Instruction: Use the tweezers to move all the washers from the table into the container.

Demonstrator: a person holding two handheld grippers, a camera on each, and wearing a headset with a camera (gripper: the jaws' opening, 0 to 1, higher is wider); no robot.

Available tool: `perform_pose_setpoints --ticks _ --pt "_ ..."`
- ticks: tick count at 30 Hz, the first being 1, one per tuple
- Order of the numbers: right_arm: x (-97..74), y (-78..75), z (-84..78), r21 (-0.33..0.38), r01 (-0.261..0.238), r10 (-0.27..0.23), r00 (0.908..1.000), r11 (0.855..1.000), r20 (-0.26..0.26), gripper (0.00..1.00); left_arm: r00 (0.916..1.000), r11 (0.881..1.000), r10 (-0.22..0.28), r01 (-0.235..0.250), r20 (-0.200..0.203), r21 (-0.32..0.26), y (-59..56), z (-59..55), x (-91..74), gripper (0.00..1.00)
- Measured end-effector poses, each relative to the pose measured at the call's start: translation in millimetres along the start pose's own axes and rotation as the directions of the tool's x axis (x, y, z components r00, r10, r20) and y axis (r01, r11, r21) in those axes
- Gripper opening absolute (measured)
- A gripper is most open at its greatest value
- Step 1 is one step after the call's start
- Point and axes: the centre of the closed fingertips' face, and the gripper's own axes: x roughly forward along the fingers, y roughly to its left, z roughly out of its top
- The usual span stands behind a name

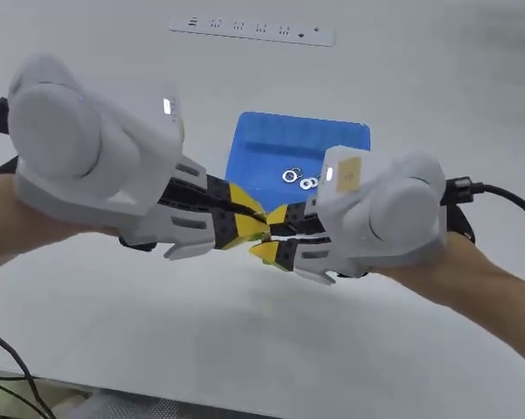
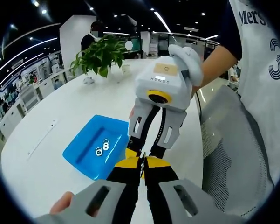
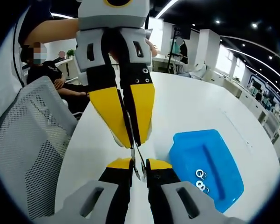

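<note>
Fingers of left gripper [image 1: 255,229] and right gripper [image 1: 269,246] meet tip to tip over the counter [image 1: 245,340], just in front of the container [image 1: 245,140]. Three washers [image 1: 299,179] lie inside, toward its near edge.
Left gripper view: both pairs closed down, tips touching.
Right gripper view: tweezers [image 3: 134,140] run between both pairs, each pinching them. Looks like a regrip.
Three in; can't tell if any remain on the counter.
</note>
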Motion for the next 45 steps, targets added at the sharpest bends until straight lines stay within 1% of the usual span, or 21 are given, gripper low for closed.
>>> perform_pose_setpoints --ticks 16,18,26,30,33,35,36,39,42,45 --pt "8.1 -3.9 -9.9 0.043 -0.011 0.011 0.9999 0.999 -0.009 0.13 0.9998 1.0 -0.016 0.016 -0.015 -0.007 5.3 -8.6 9.5 0.07" --pt "9.0 -4.1 -11.0 0.048 -0.014 0.014 0.9998 0.999 -0.012 0.13 0.9997 1.0 -0.02 0.02 -0.016 -0.015 6.1 -9.9 10.8 0.07" --pt "10.4 -4.3 -12.2 0.065 -0.017 0.018 0.9998 0.998 -0.01 0.13 0.9996 0.999 -0.025 0.025 -0.01 -0.032 7.7 -9.1 12.0 0.06" --pt "11.2 -3.7 -12.7 0.057 -0.016 0.017 0.9998 0.998 -0.014 0.13 0.9994 0.999 -0.028 0.028 -0.021 -0.025 7.0 -9.2 12.1 0.06" --pt "11.8 -3.2 -15.9 0.03 -0.016 0.017 0.9995 0.999 -0.028 0.13 0.9992 0.999 -0.031 0.03 -0.023 -0.024 6.8 -8.8 12.8 0.06" --pt "11.8 -2.3 -17.4 -0.012 -0.03 0.03 0.999 0.999 -0.035 0.12 0.9992 0.999 -0.035 0.034 -0.021 -0.029 7.5 -8.5 13.6 0.06" --pt "11.4 -2.3 -18.4 -0.017 -0.035 0.034 0.9986 0.999 -0.039 0.12 0.9991 0.999 -0.037 0.036 -0.023 -0.028 7.6 -8.9 13.9 0.06" --pt "10.2 -4.0 -20.1 -0.004 -0.056 0.056 0.9978 0.998 -0.037 0.12 0.9988 0.999 -0.04 0.039 -0.029 -0.025 9.2 -8.4 15.7 0.06" --pt "9.9 -4.9 -20.4 0.0 -0.065 0.065 0.9974 0.998 -0.031 0.11 0.9986 0.999 -0.043 0.042 -0.032 -0.032 12.0 -7.4 18.4 0.06" --pt "9.5 -5.5 -20.6 0.012 -0.07 0.07 0.9972 0.997 -0.023 0.11 0.9984 0.999 -0.046 0.045 -0.034 -0.026 12.5 -6.9 19.7 0.06"
